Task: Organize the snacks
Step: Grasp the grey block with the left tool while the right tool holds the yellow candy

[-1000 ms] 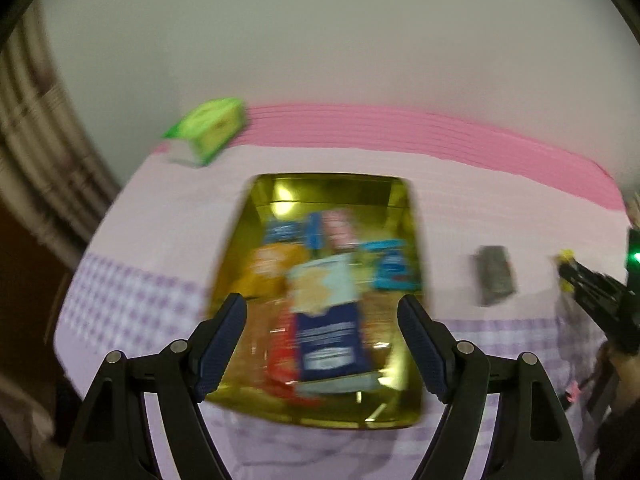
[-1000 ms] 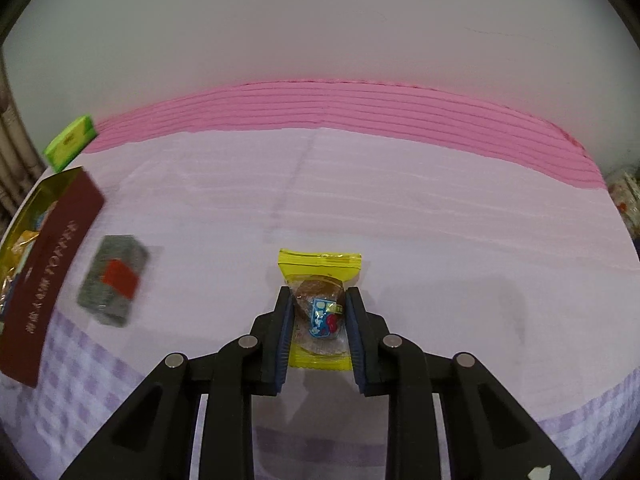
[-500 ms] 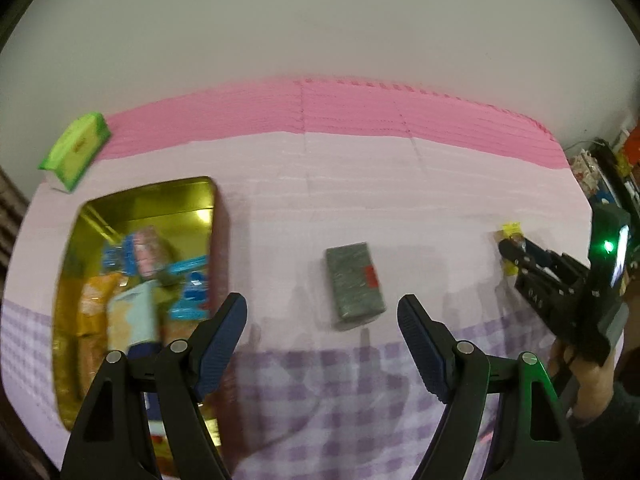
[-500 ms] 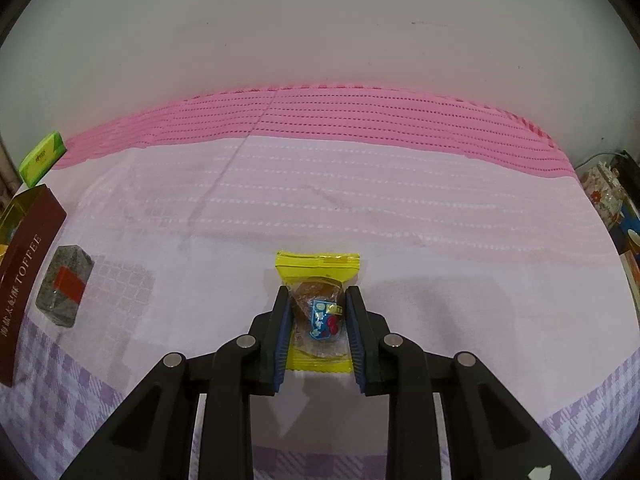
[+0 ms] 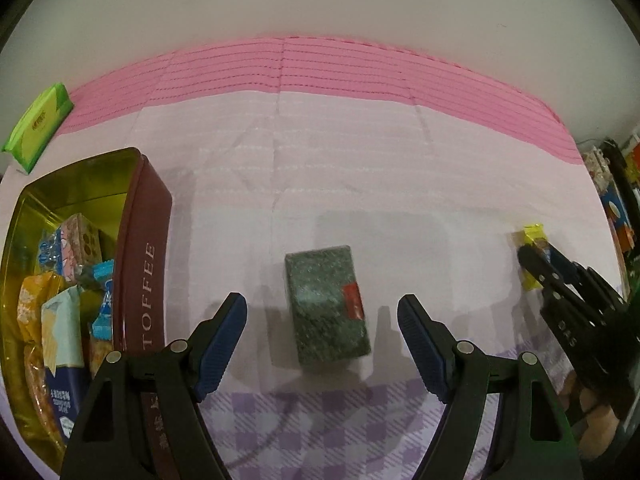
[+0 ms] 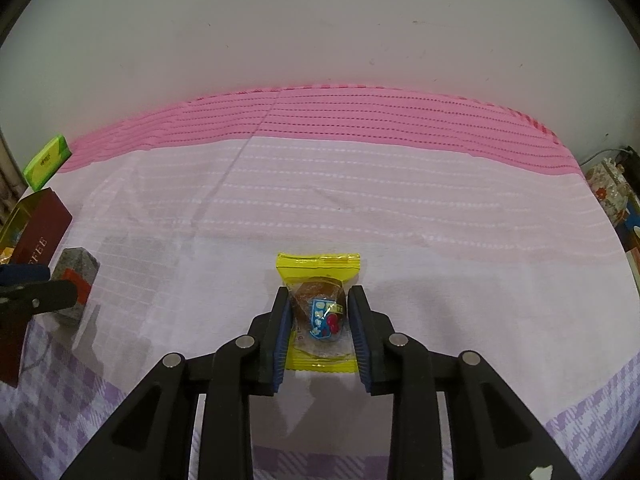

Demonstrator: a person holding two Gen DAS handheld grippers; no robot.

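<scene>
My left gripper (image 5: 322, 316) hangs wide open and empty over the lilac tablecloth (image 5: 360, 184), the grey speckled rectangular packet with a red label (image 5: 326, 306) lying between its fingers but untouched. At nine o'clock stands the open maroon-and-gold toffee tin (image 5: 146, 264), full of snacks. My right gripper (image 6: 319, 316) is opening around the yellow-edged clear snack pouch (image 6: 319, 280) lying flat between its fingers; I cannot tell whether the pads still touch it.

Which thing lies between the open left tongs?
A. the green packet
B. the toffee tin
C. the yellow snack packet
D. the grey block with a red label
D: the grey block with a red label lies on the cloth between the left tongs, untouched.
</scene>
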